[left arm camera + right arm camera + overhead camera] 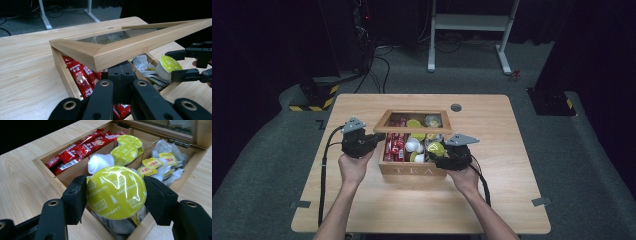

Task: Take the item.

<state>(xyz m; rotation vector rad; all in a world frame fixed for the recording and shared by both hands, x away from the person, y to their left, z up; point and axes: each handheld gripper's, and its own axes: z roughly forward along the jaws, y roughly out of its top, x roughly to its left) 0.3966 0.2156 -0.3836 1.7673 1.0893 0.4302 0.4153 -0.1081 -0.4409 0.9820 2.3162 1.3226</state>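
Right gripper (116, 195) clamped on a yellow-green capsule (116, 192) by its rim, foil lid facing the camera, held just above the front edge of the tea box (413, 171), seemingly on its way out; left gripper (121, 77) pressed shut, jaws wedged under the glass-paned lid (130, 48), propping it ajar so the compartments stay reachable; inside, red sachets (80, 148) in one compartment, more capsules (125, 148) in the middle one, tea bags (160, 161) in the other; underneath, a pale wooden table (512, 150); grey floor, dark room, white desk legs (469, 35) beyond.
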